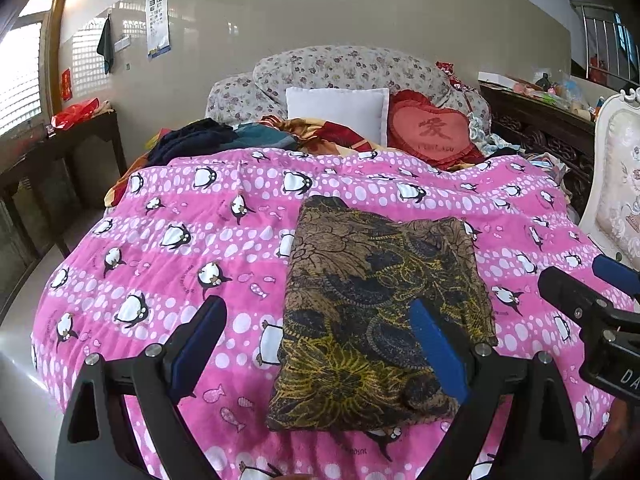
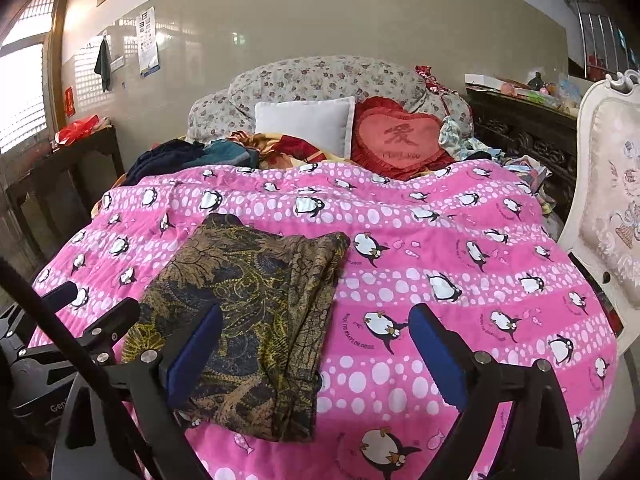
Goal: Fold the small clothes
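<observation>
Lying folded into a rough rectangle on the pink penguin quilt (image 1: pixel 168 208), the brown, navy and yellow patterned garment (image 1: pixel 380 300) rests flat, its layers hiding what kind it is. Left gripper (image 1: pixel 320 344) and right gripper (image 2: pixel 316 352) hover spread wide, grasping nothing. The heart cushion (image 1: pixel 434 132) bears a Chinese character.

Pretty bright daylight coming through the window (image 1: pixel 20 76) on the left, throwing lattice patches and glare on the glossy wall (image 1: pixel 280 16). Sharp overall, heavy fisheye bending, dark corners.
</observation>
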The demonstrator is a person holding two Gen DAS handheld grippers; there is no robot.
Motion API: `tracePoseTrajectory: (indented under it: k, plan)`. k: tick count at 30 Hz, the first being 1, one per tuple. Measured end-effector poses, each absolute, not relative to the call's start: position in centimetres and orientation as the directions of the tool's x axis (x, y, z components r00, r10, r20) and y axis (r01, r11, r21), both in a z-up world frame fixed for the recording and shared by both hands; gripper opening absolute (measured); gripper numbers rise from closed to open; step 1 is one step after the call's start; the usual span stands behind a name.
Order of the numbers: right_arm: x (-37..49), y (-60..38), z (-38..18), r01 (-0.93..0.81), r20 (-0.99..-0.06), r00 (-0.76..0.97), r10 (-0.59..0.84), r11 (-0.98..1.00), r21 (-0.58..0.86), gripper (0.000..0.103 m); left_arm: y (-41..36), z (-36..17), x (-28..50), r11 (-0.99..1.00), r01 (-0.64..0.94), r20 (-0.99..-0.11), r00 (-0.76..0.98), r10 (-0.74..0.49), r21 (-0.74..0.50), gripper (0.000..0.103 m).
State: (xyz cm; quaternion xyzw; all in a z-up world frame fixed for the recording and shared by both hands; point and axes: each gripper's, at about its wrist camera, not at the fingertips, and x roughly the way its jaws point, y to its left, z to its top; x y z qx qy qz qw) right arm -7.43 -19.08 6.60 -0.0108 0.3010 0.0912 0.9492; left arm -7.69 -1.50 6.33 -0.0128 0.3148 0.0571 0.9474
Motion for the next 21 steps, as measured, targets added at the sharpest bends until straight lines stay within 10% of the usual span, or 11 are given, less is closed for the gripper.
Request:
tracePoseTrajectory:
  k: [21]
  plan:
    - [-7.50,-19.03,6.45,-0.197,-0.579,0.793,0.189,0.979,0.050,0.097,-1.51,6.87,-8.16,0.992,-0.123,-0.586,0.802,0.115,0.027,0.092]
